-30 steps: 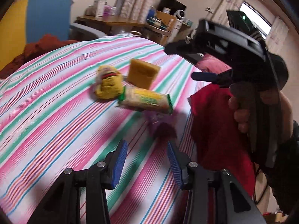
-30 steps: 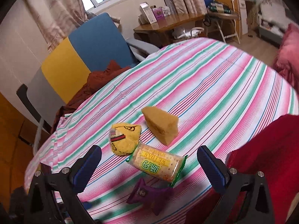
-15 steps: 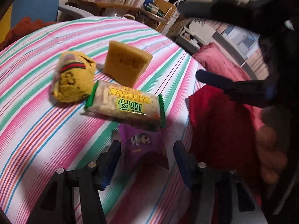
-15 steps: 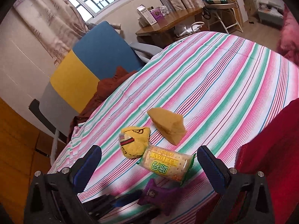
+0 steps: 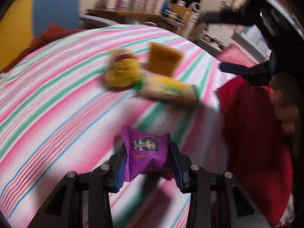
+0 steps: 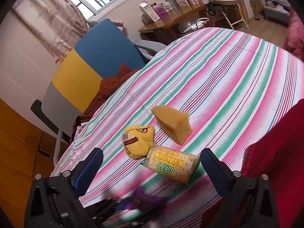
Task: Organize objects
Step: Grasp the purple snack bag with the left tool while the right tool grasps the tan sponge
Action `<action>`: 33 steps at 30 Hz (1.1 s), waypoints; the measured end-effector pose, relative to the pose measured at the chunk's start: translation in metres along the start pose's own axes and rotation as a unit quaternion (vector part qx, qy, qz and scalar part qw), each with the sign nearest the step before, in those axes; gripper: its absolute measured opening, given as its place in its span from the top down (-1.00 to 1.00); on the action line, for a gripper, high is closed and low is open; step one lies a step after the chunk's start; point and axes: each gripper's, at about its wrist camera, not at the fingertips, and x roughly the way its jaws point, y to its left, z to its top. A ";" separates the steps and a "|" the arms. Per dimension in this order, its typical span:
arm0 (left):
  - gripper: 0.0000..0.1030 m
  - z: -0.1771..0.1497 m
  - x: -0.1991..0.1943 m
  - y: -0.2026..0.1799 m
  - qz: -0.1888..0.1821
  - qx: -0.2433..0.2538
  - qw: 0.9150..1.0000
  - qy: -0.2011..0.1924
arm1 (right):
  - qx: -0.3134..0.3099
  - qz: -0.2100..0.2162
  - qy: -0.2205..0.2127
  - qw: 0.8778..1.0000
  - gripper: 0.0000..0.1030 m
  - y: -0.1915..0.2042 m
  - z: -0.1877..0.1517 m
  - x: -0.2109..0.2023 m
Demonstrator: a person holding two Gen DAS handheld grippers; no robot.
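At the lower middle of the left wrist view, the left hand-held gripper [image 5: 148, 163], whose jaws have just been closing, now pinches the purple snack packet [image 5: 145, 151] it straddled half a second ago, so this packet looks ready to move, while the right hand-held gripper [image 6: 152, 169] at the bottom of its own view hangs wide open and empty over the striped tabletop [image 6: 228, 72].

surface: striped pink, green and white cloth [image 6: 228, 72] | behind it: blue, yellow and grey panel chair back [image 6: 89, 57] with rust-brown fabric [image 6: 112, 81] bunched at its foot | far back: wooden desk [image 6: 171, 21] holding small boxes | window: patterned beige curtains [image 6: 51, 17] | right edge: red cloth [image 6: 275, 142]
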 end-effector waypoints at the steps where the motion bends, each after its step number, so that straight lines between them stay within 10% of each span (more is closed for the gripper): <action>1: 0.19 -0.010 -0.011 0.012 0.017 -0.013 1.000 -0.009 | 0.000 0.000 0.001 1.000 -0.99 0.000 0.000 0.000; 12: 0.19 -0.068 -0.064 0.077 0.075 -0.099 0.990 -0.067 | -0.007 -0.025 0.015 1.000 -0.99 0.002 0.001 0.005; 33: 0.18 -0.074 -0.059 0.067 0.093 -0.082 0.987 -0.098 | -0.013 -0.073 0.051 0.996 -0.99 0.003 0.002 0.015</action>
